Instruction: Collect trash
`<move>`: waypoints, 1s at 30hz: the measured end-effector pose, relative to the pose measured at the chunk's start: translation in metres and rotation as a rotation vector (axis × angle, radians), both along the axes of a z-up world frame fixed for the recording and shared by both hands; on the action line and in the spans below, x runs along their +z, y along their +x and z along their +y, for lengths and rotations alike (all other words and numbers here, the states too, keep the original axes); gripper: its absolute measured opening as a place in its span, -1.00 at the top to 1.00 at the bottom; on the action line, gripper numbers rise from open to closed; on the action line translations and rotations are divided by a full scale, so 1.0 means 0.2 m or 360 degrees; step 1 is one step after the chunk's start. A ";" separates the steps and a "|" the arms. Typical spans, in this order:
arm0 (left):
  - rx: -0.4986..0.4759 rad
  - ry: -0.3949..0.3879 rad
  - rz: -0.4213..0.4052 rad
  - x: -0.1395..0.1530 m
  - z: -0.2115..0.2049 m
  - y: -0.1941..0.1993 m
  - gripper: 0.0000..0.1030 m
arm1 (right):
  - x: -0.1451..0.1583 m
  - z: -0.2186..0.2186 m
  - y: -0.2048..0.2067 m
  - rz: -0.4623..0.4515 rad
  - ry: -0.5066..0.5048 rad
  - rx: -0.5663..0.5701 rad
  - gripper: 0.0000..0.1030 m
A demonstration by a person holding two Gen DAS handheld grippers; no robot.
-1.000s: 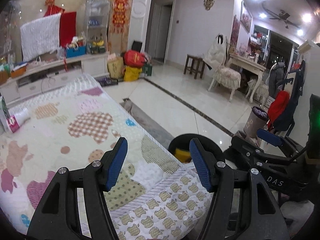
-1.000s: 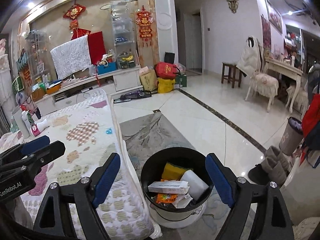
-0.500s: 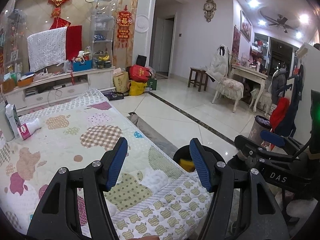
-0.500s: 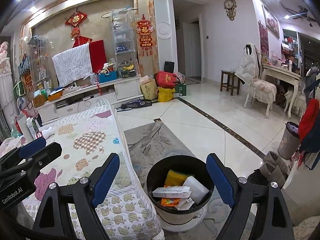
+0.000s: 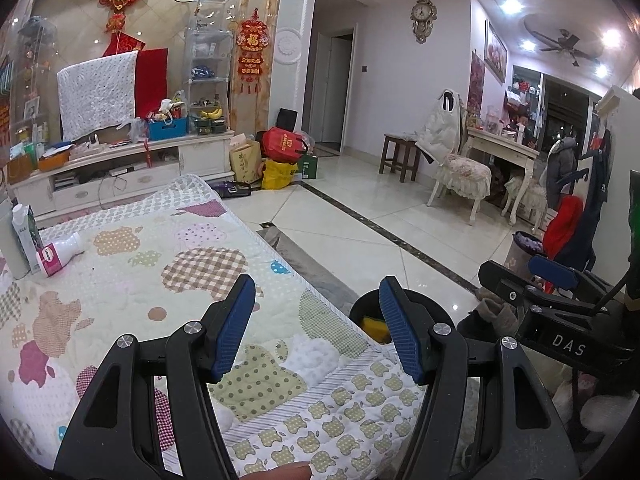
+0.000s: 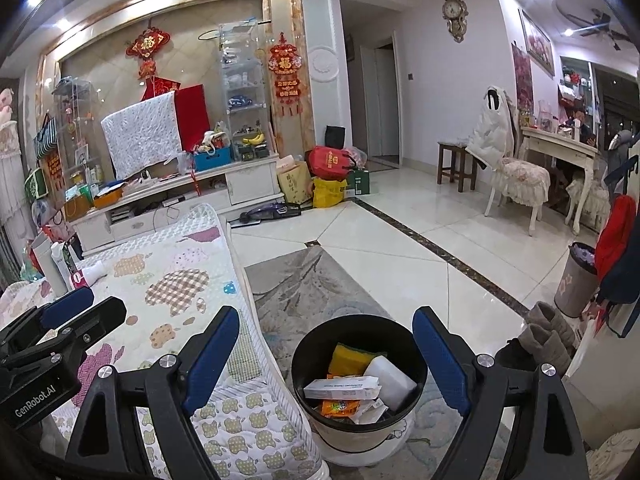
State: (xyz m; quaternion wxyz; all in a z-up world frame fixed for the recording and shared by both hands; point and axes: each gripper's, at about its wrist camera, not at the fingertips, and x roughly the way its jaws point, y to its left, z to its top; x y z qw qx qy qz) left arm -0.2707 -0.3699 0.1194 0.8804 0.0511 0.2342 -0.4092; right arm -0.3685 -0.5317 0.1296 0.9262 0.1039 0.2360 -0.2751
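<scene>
Both grippers are empty, so the step in hand looks like the gap between one drop and the next pick. The right gripper (image 6: 326,364) hangs above the black trash bin (image 6: 356,330), its fingers spread wide apart with nothing between them. The left gripper (image 5: 316,328) hovers over the quilted desk cover (image 5: 120,300) beside the bin, its fingers likewise wide apart and empty.

The bin stands on the floor rug, touching or just beside the near corner of the cover. Inside it lie a long white box (image 6: 342,387), a yellow sponge-like piece (image 6: 348,360), a white block (image 6: 390,380) and an orange wrapper (image 6: 338,406).

What seems left to collect is a white bottle with a pink label (image 5: 60,254), lying on its side at the far end of the cover, well apart from the bin, next to an upright carton (image 5: 26,236) (whether the carton counts as trash I cannot tell). The next move probably calls for a long reach away from the bin, with the fingers lined across the bottle's round body, since it could roll.

Readable writing: "DAS" on the right gripper's body in the left view, "GenRobot.AI" on the left gripper's body in the right view. The bottle's label and the box's print are too small to read.
</scene>
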 end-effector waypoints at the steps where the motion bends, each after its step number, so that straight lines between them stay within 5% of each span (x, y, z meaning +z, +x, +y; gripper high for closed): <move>1: 0.0001 -0.0001 0.0002 0.00 0.00 0.00 -0.23 | 0.00 0.00 0.00 -0.0001 -0.0001 -0.0001 -0.68; 30: 0.0007 0.0002 -0.0018 0.00 0.00 -0.01 -0.23 | 0.04 0.01 0.03 -0.0024 -0.0030 0.0023 -0.69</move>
